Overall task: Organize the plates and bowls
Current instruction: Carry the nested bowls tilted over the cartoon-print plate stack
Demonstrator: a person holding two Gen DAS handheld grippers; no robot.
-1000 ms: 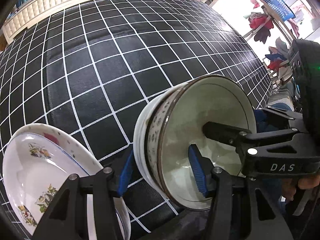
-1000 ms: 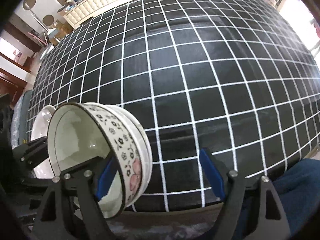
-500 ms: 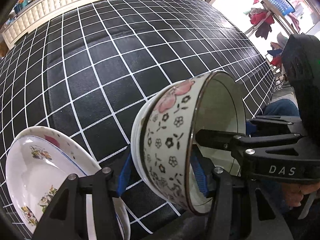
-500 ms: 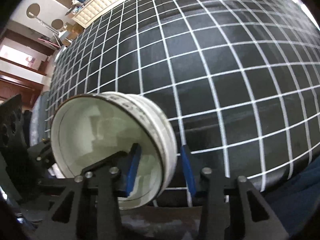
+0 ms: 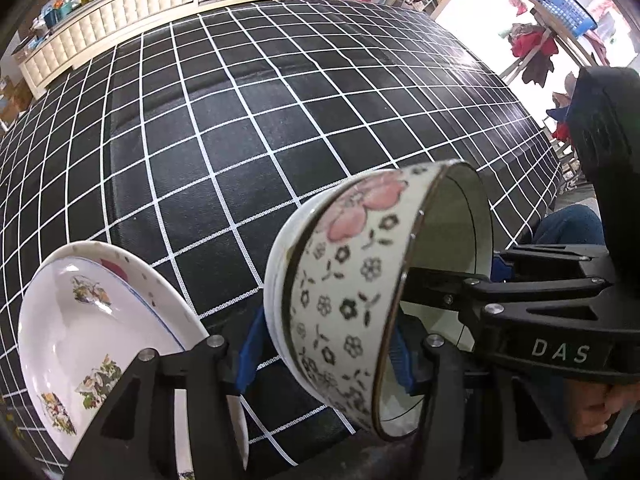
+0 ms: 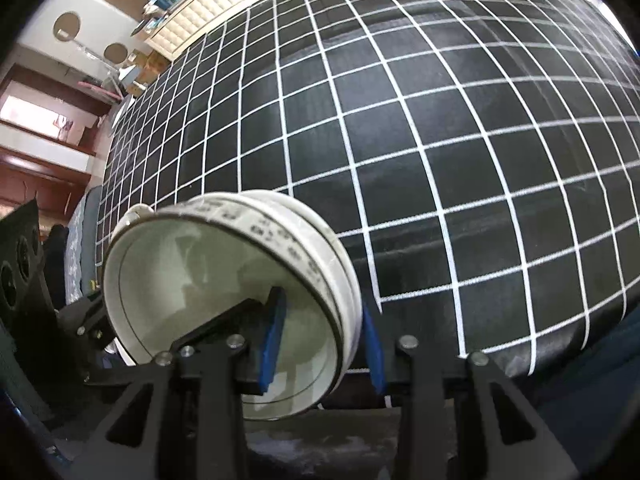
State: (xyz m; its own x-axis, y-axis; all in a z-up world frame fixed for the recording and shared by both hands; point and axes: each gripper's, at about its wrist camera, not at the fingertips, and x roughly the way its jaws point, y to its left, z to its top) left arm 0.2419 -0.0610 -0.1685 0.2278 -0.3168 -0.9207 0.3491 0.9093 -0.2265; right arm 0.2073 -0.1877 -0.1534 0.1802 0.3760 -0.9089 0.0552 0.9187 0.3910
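**Now both grippers pinch one stack of bowls**

Here the bowls (image 5: 348, 292), two nested and tipped on their side, hang above the table (image 5: 240, 120) near its front edge. The left gripper (image 5: 324, 350) is nearly closed across the stack's lower wall, one blue pad outside, the other inside the rim. The right gripper (image 6: 320, 340) is likewise clamped on the rim, one pad inside the inner bowl, the other on the outer wall. The plates (image 5: 80, 332), stacked, lie just beside the left gripper, partly hidden by its finger.

The risks, as I judge them: two rigid grips on one glazed stack can fight each other, so any twist between the hands may lever the bowls apart or slip a pad off the smooth rim. If one gripper lets go while the stack is this tilted, the inner bowl could slide out and drop onto the table or the plates.

Against the picture a second ago, the right gripper has gone from wide open, reaching in, to shut on the rim. The stack has also rolled: its mouth then faced the left camera, and now the flowered outside does.
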